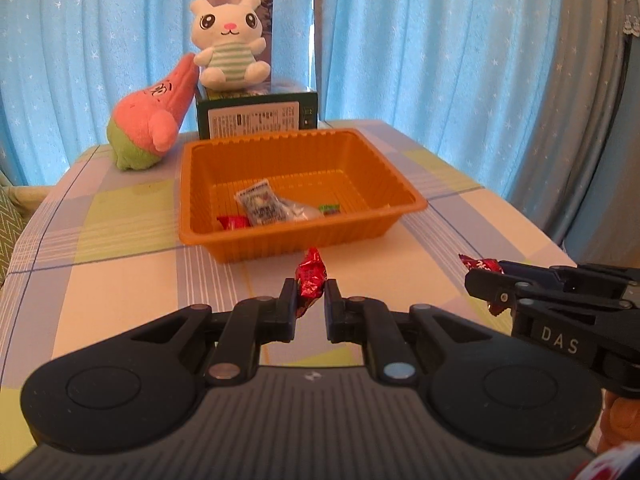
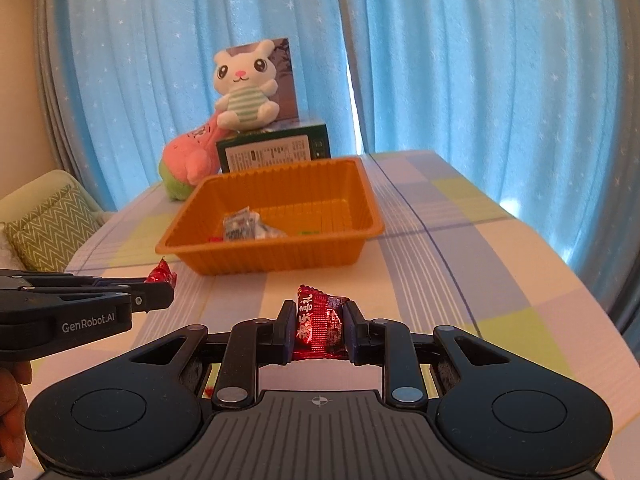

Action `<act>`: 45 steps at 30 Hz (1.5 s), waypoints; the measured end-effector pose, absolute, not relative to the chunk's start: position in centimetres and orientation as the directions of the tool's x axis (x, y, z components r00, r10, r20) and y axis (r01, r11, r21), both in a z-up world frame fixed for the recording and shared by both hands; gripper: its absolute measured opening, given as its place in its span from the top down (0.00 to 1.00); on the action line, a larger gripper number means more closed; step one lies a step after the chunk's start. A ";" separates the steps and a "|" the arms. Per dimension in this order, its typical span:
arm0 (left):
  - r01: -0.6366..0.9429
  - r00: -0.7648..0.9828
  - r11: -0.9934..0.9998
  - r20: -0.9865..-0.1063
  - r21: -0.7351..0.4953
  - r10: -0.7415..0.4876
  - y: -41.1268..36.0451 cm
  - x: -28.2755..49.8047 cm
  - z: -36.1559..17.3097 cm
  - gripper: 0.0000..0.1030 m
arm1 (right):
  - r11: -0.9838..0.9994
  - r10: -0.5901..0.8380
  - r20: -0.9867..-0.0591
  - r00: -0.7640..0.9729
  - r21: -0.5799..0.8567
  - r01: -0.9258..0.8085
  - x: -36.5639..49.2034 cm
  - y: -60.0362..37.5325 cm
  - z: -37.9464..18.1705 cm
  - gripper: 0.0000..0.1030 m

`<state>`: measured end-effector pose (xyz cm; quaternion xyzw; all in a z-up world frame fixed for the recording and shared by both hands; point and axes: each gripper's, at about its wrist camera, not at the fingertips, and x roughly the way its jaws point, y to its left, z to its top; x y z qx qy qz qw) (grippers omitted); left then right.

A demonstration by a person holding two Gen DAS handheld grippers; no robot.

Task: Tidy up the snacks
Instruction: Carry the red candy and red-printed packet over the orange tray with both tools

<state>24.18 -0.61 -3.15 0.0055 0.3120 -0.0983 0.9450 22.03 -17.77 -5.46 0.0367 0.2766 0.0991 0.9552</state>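
An orange tray [image 1: 280, 240] [image 2: 272, 258] stands on the checked tablecloth and holds a white packet [image 1: 262, 204] [image 2: 240, 226], a red candy [image 1: 234, 222] and a small green one [image 1: 330, 209]. My left gripper [image 1: 311, 292] is shut on a red wrapped candy [image 1: 311, 274], held just in front of the tray's near wall; it also shows in the right wrist view [image 2: 160, 284] with its candy [image 2: 162, 274]. My right gripper [image 2: 318, 320] is shut on a red candy packet [image 2: 320, 324], to the right of the left one; it also shows in the left wrist view [image 1: 486, 276] with its candy [image 1: 482, 266].
Behind the tray stands a dark green box [image 1: 258, 118] [image 2: 276, 150] with a white plush bunny [image 1: 230, 42] [image 2: 246, 86] on top. A pink and green plush star [image 1: 154, 118] [image 2: 188, 160] leans on the box. Blue curtains hang behind. A cushioned chair [image 2: 48, 228] is at the left.
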 end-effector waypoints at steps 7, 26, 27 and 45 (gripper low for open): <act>0.161 0.812 0.984 -0.558 -0.070 -0.173 0.1 27.9 -2.1 0.88 | 0.975 0.221 -0.490 0.843 0.105 -0.195 26.6 -16.9 -4.5 0.76; 0.064 0.829 0.995 -0.550 -0.082 -0.099 2.9 35.7 -3.8 0.88 | 0.977 0.212 -0.469 0.857 0.114 -0.179 37.2 -15.3 -5.3 0.76; 0.060 0.828 0.995 -0.553 -0.084 -0.096 3.1 35.9 -4.0 0.88 | 0.977 0.211 -0.469 0.857 0.112 -0.180 37.5 -15.3 -5.4 0.76; 0.037 0.821 0.997 -0.567 -0.066 -0.068 3.5 37.8 -5.9 0.82 | 0.978 0.205 -0.500 0.841 0.131 -0.161 39.2 -15.9 -6.6 0.76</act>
